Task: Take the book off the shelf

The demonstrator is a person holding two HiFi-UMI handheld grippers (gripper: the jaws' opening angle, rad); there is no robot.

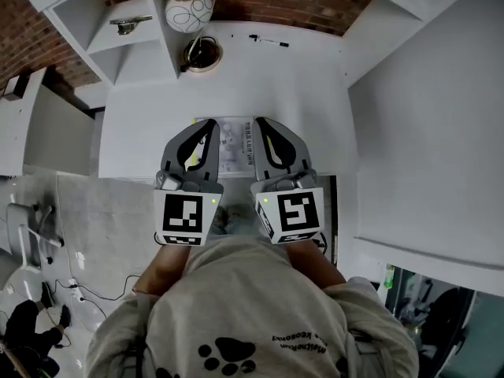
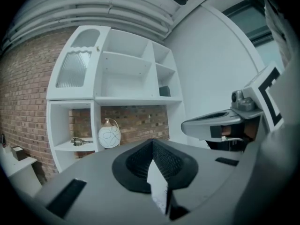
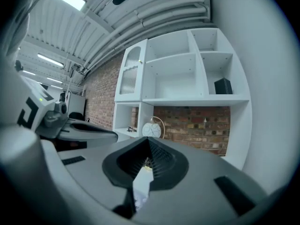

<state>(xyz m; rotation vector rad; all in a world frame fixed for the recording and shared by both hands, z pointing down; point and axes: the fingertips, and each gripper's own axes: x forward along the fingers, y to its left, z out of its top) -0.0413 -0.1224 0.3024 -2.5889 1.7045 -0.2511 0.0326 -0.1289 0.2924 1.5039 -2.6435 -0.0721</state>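
A dark book (image 3: 223, 86) stands alone in the right cubby of the white shelf unit's (image 3: 197, 100) upper row; the left gripper view shows the book (image 2: 164, 91) in that same cubby. Both grippers are raised side by side, pointing roughly level at the shelf from well short of it. My left gripper (image 2: 152, 142) is shut with nothing between its jaws, and my right gripper (image 3: 149, 139) is shut and empty too. From the head view the left gripper (image 1: 206, 124) and the right gripper (image 1: 261, 122) hang over a white desk (image 1: 307, 93).
A round white vase (image 1: 190, 10) and a gold ring stand (image 1: 202, 53) sit at the shelf's foot, a small metal object (image 1: 126, 24) in the low left cubby. A printed sheet (image 1: 234, 144) and a pen (image 1: 268, 40) lie on the desk. A white wall (image 1: 425, 132) closes the right.
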